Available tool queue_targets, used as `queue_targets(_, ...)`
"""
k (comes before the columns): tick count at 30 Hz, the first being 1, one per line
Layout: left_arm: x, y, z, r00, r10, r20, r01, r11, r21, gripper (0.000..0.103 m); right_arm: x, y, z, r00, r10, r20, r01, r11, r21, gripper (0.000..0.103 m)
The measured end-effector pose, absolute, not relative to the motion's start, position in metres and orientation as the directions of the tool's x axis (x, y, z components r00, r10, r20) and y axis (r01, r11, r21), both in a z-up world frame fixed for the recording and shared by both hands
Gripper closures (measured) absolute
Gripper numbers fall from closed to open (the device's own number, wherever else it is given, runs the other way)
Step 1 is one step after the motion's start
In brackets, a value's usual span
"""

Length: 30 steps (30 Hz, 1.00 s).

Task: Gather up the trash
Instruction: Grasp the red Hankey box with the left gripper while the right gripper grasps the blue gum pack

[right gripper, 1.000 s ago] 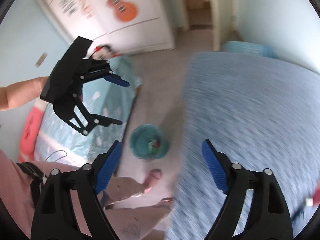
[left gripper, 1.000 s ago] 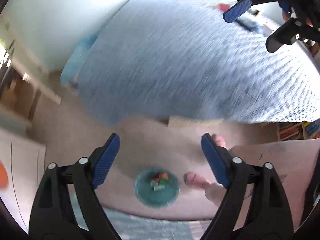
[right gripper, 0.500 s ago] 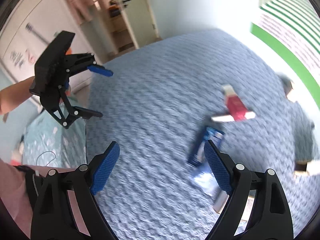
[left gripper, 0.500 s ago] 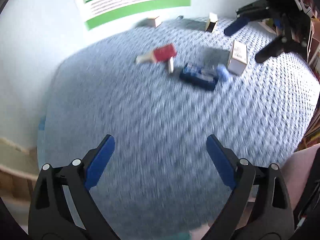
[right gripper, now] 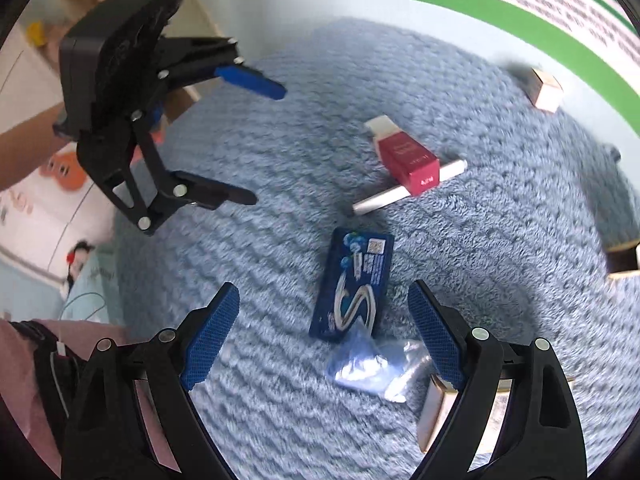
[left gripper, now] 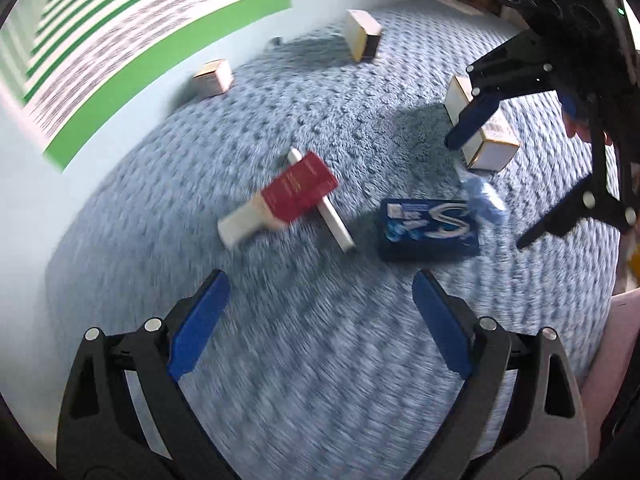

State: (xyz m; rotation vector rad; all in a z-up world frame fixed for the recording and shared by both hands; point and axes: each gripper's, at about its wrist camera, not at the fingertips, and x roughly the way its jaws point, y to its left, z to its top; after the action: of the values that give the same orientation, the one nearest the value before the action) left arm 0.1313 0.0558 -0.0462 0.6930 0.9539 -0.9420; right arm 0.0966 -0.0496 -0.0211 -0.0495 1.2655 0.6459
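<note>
Two black claws with blue pads hover wide open and empty above a blue textured bedspread (left gripper: 320, 360): the left claw (left gripper: 320, 320) and the right claw (right gripper: 324, 320). Mid-bed lie a flat dark blue gum packet (right gripper: 352, 288), a crumpled clear wrapper (right gripper: 372, 364) touching it, and a red-and-white carton (left gripper: 292, 196) across a white stick (left gripper: 332, 216). Small white boxes (left gripper: 362, 34) sit toward the wall edge.

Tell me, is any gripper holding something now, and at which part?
Nothing is held. The left gripper and the right gripper are both open above the blue blanket.
</note>
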Motion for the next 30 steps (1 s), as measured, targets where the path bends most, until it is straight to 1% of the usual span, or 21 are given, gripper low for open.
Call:
queue_targets(7,0.178,0.034,-0.075,0.158,-0.379,-0.912,0.963,0.261,0.059,0.015,0.112,-0.038,-0.052,0.182,0.361,-0.915,-0.349,0.893,0.283,0.017)
queue_targets(9,0.185,0.030,-0.081,0.143,-0.382,-0.913,0.974,0.218,0.061,0.016,0.114,-0.035,-0.059,0.188,0.333,-0.924,-0.324,0.909,0.262,0.019)
queue_targets(11,0.193,0.022,-0.090,0.119,-0.382,-0.916,0.985,0.165,0.059,0.021,0.116,-0.033,-0.066,0.197,0.305,-0.932,-0.312,0.920,0.235,0.020)
queue_targets(12,0.196,0.018,-0.093,0.109,-0.381,-0.918,0.988,0.142,0.058,0.024,0.116,-0.032,-0.068,0.201,0.292,-0.935,-0.310,0.924,0.222,0.023)
queue_targets(13,0.200,0.013,-0.097,0.101,-0.381,-0.919,0.991,0.120,0.060,0.026,0.117,-0.031,-0.072,0.201,0.280,-0.939,-0.311,0.927,0.210,0.033)
queue_targets(14,0.202,0.009,-0.100,0.090,-0.382,-0.920,0.993,0.100,0.055,0.028,0.118,-0.028,-0.077,0.192,0.249,-0.949,-0.311,0.933,0.182,0.035)
queue_targets(15,0.204,0.006,-0.104,0.076,-0.382,-0.921,0.995,0.083,0.048,0.030,0.118,-0.026,-0.081,0.185,0.227,-0.956,-0.312,0.936,0.162,0.035)
queue_targets(16,0.204,0.002,-0.107,0.061,-0.382,-0.922,0.997,0.065,0.039,0.029,0.118,-0.024,-0.083,0.184,0.216,-0.959,-0.317,0.937,0.150,0.039)
queue_targets(17,0.204,0.000,-0.108,0.040,-0.394,-0.918,0.999,0.050,0.023,0.031,0.117,-0.023,-0.084,0.184,0.218,-0.959,-0.321,0.935,0.151,0.049)
queue_targets(18,0.205,-0.001,-0.106,0.024,-0.413,-0.910,0.999,0.038,0.009,0.044,0.118,-0.022,-0.085,0.186,0.214,-0.959,-0.323,0.935,0.146,0.049)
queue_targets(19,0.205,-0.003,-0.106,0.013,-0.421,-0.907,1.000,0.031,-0.001,0.061,0.117,-0.021,-0.084,0.192,0.208,-0.959,-0.325,0.936,0.138,0.049)
queue_targets(21,0.207,-0.005,-0.103,-0.024,-0.422,-0.906,0.999,0.022,-0.037,0.075,0.115,-0.021,-0.081,0.202,0.208,-0.957,-0.329,0.935,0.134,0.050)
queue_targets(26,0.210,0.000,-0.098,-0.025,-0.424,-0.905,0.997,0.057,-0.054,0.076,0.117,-0.035,-0.055,0.238,0.288,-0.927,-0.280,0.935,0.219,0.050)
queue_targets(30,0.212,0.017,-0.073,0.018,-0.455,-0.890,0.991,0.128,-0.045,0.076,0.126,-0.047,-0.031,0.288,0.345,-0.893,-0.255,0.927,0.276,0.051)
